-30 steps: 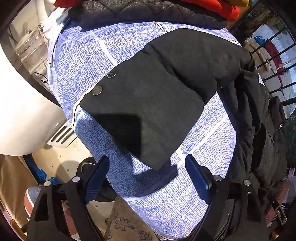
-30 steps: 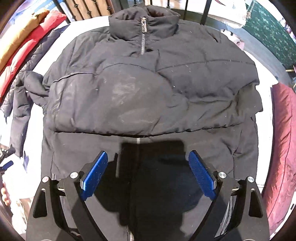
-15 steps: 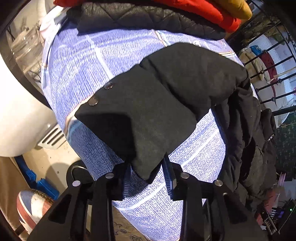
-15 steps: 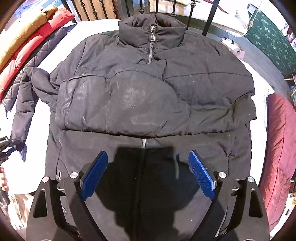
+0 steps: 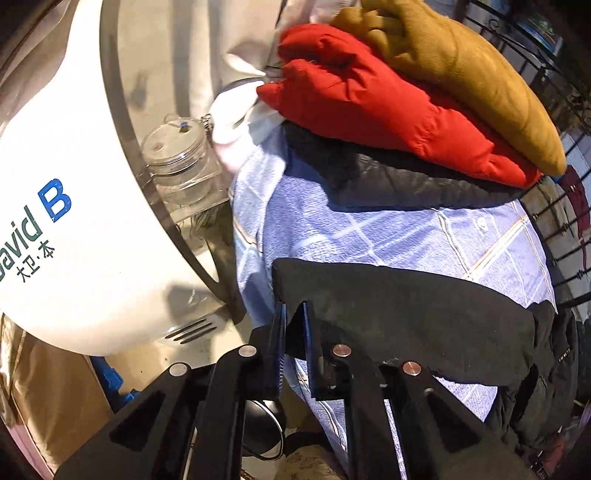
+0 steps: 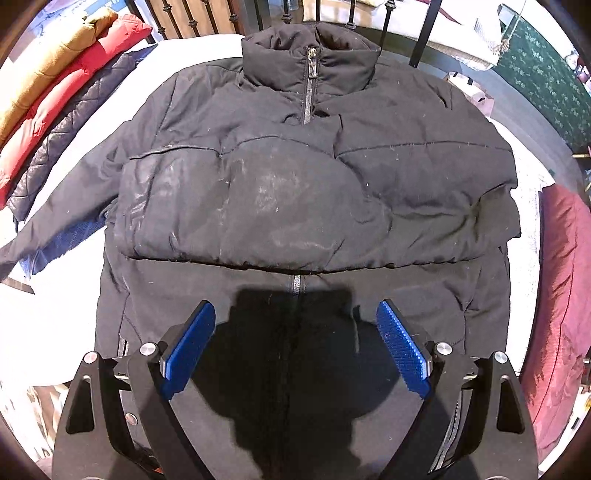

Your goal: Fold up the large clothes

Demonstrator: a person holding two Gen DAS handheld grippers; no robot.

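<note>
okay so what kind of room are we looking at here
Probably a bedroom at home: the black jacket lies spread on a bed with a patterned blue sheet and a dark metal bed rail, and folded coats are stacked on the bed beside it.

Bed, blue patterned sheet (image 5: 388,229): black jacket (image 6: 306,192) spread flat; red, mustard, quilted coats (image 6: 55,92) piled alongside.

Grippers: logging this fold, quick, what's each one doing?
Left gripper: just closed, shut on the black jacket's sleeve.
Right gripper: open, holding nothing, above the black jacket.
</note>
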